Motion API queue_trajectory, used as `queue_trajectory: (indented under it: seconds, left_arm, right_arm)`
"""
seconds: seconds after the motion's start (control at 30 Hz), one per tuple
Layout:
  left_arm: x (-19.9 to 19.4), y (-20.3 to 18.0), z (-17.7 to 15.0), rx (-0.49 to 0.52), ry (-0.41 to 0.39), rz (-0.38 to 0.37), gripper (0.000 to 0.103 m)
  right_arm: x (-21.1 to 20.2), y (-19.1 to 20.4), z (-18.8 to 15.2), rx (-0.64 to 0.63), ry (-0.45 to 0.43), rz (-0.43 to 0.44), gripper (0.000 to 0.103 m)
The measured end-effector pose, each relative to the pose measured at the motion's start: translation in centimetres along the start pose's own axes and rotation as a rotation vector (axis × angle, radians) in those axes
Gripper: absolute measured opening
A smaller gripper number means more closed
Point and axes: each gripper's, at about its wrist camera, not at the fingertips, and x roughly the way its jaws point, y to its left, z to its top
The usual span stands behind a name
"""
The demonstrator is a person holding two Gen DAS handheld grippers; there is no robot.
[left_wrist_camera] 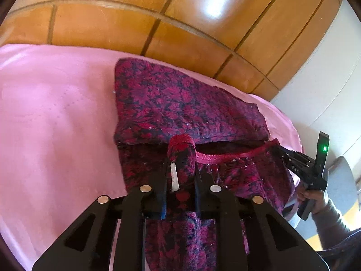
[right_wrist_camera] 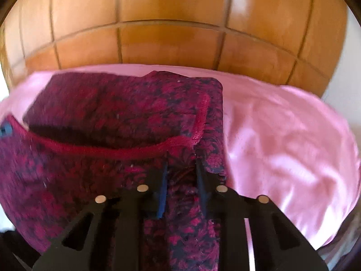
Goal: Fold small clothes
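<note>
The left wrist view is showing the person's hand [left_wrist_camera: 315, 199] holding the right gripper [left_wrist_camera: 282, 152]; the right wrist view is not. Both the left gripper [left_wrist_camera: 181, 176] and the right gripper [right_wrist_camera: 180, 169] are clamping bunched cloth of the purple floral garment [left_wrist_camera: 180, 103], each at one end of its red-trimmed edge. The garment is lying partly folded on the pink sheet [left_wrist_camera: 56, 113], near the wooden headboard [left_wrist_camera: 180, 22]. Bare sheet is spreading out on either side.
</note>
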Motion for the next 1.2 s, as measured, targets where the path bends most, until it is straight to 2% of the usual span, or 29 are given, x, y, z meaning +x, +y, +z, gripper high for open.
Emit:
queue_trajectory:
  seconds: [0.1,0.2,0.37,0.53,0.73,1.03,1.2]
  left_arm:
    - [-2.8,-1.1,-0.2,0.030,-0.067,0.009,0.014]
    - [-5.5,-2.6,-0.4,0.069,-0.136,0.018,0.014]
    - [-5.5,-3.3,1.1,0.109,-0.173,0.073,0.014]
    - [-3.7,-2.7,5.3,0.116,-0.204,0.116,0.014]
    - [0.5,-1.2,10.4,0.121,-0.192,0.196,0.014]
    - [6.6,1.1,15.8,0.119,-0.148,0.295,0.014]
    - [10.5,2.5,17.6,0.101,-0.086,0.344,0.014]
  right_arm:
    - [-1.1,0.7,0.2,-0.039,-0.001,-0.007,0.017]
    - [-3.4,-0.1,1.2,-0.002,-0.031,0.047,0.017]
    - [-5.8,-2.0,3.3,0.118,-0.070,0.159,0.017]
    - [-4.4,-2.0,8.0,0.155,-0.126,0.175,0.017]
    - [0.3,-2.4,11.9,0.202,-0.108,0.131,0.017]
    - [5.0,-2.6,16.4,0.231,-0.117,0.050,0.017]
    - [8.5,-2.7,17.7,0.240,-0.073,0.012,0.017]
